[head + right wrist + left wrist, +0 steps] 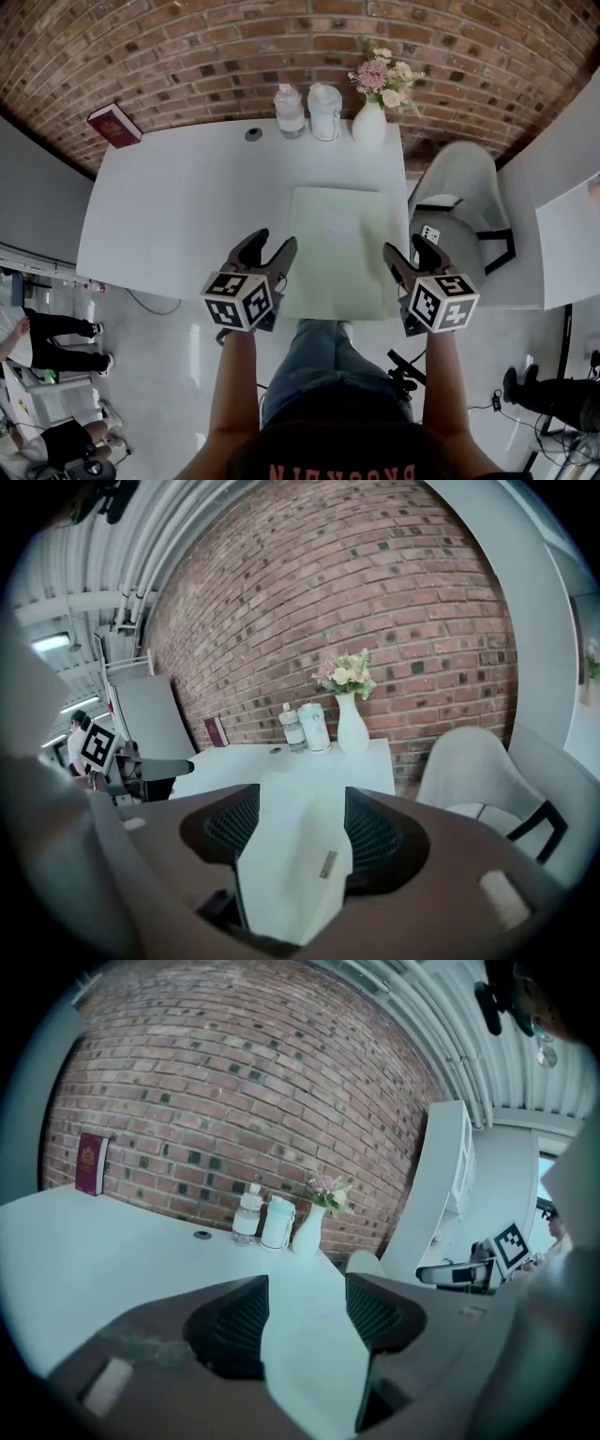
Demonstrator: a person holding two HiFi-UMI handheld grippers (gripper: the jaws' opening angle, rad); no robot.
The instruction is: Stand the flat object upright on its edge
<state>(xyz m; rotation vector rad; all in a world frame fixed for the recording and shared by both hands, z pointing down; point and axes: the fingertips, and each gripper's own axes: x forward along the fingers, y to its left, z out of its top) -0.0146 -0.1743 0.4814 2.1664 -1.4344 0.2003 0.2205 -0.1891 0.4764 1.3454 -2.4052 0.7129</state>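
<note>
flat board (337, 253), pale green, is lying face down on the white table (178, 197) right at the near edge, in front of me and between my two tools. looks thin and stiff to me, probably light, and with a smooth face, so i'd guess it slides around on that tabletop the moment you push it. no way to get under it in the middle, so my plan would be to pinch it by the long side edges, or by the bit at the table's near edge, and tip it up from there. once it's on edge it'll likely want to flop over, so go slow. left gripper (270, 242) is just beside the board's left edge, right gripper (407, 251) just beside the right edge, both with jaws spread wide and nothing pinched. containers are all at the far end, well apart from the board: a clear bottle (289, 111), can't tell how full, a lidded tumbler (325, 112) i can't see into, and a white vase (368, 124) with flowers (384, 75) in it.
</note>
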